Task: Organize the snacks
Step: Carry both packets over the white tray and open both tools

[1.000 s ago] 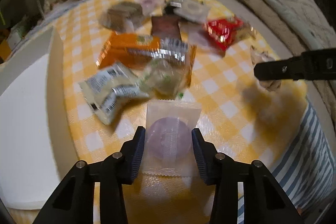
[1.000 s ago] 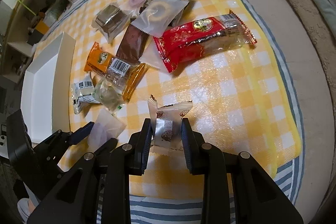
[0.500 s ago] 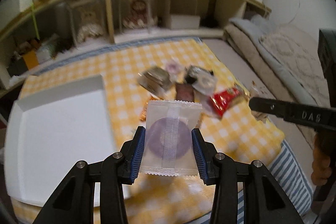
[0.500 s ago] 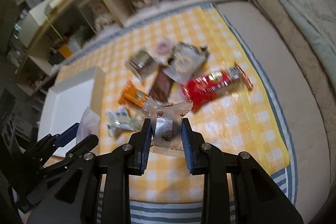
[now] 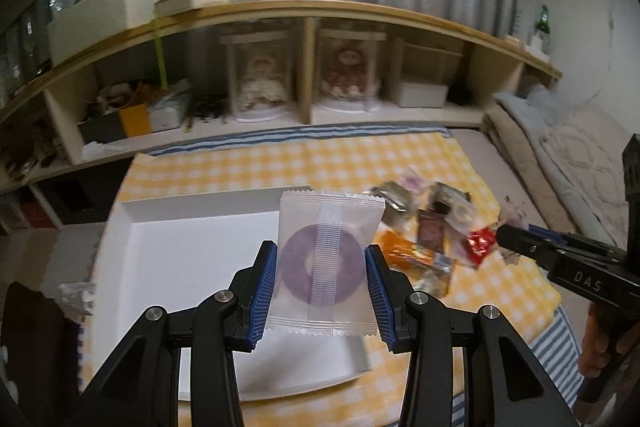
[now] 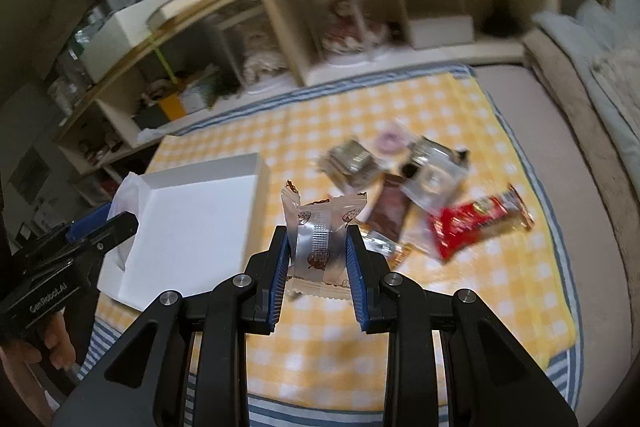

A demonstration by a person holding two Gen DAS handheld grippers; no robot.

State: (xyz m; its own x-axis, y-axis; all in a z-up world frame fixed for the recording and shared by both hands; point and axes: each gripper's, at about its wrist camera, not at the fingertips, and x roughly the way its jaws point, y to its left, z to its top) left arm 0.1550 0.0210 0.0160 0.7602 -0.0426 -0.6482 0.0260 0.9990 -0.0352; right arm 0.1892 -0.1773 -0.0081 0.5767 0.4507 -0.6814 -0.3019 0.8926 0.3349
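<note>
My left gripper (image 5: 319,291) is shut on a clear packet with a purple ring snack (image 5: 324,263) and holds it in the air over the white box (image 5: 188,259). My right gripper (image 6: 318,263) is shut on a silver-and-white wrapped snack (image 6: 320,239), lifted above the yellow checked cloth (image 6: 440,307), just right of the white box (image 6: 188,223). The left gripper also shows in the right wrist view (image 6: 116,227) at the box's left edge. The right gripper shows at the right of the left wrist view (image 5: 508,239).
Several snacks lie in a pile on the cloth: a red packet (image 6: 476,223), a brown bar (image 6: 390,207), an orange packet (image 5: 408,253), clear packets (image 6: 432,175). A wooden shelf unit (image 5: 308,67) runs along the back. Bedding (image 5: 560,155) lies to the right.
Both grippers have lifted their snacks off the cloth and tilted up. The left one has moved left over the white box; the right one has risen and swung towards the box.
</note>
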